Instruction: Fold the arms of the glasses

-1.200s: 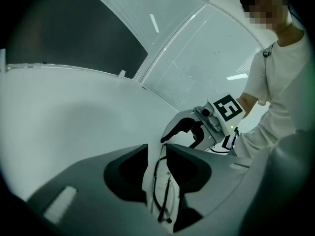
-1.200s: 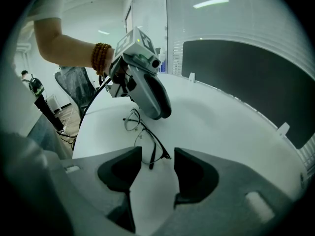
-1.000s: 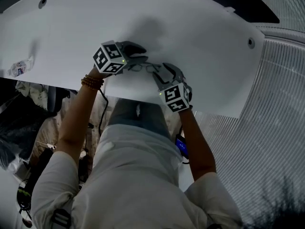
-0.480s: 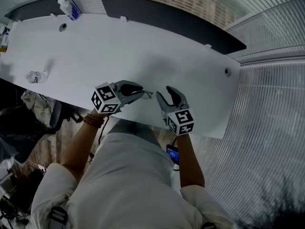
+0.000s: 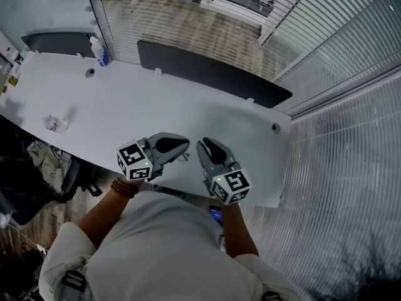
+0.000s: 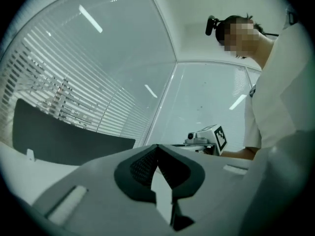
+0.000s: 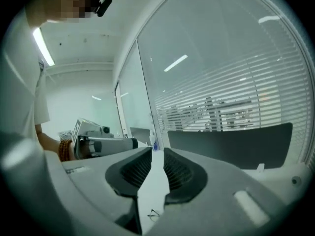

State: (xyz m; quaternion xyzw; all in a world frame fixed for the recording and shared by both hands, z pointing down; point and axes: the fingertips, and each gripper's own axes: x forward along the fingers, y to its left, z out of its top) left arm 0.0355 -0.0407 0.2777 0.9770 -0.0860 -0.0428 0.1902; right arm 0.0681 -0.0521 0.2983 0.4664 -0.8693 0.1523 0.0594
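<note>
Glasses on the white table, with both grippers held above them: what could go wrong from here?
The glasses lie toward the table's near edge; a careless return by either gripper could push them off.
They look too small here to tell whether they are fully folded.
The left gripper is shut and the right gripper's jaws are closing on nothing; regrasping needs them reopened.

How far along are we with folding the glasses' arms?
Done: the glasses lie free on the table, too small to confirm both arms are folded. In hand: nothing. The left claw is shut and empty, the right claw is closing on nothing, and both hover above the table. Left: probably just checking the fold.
</note>
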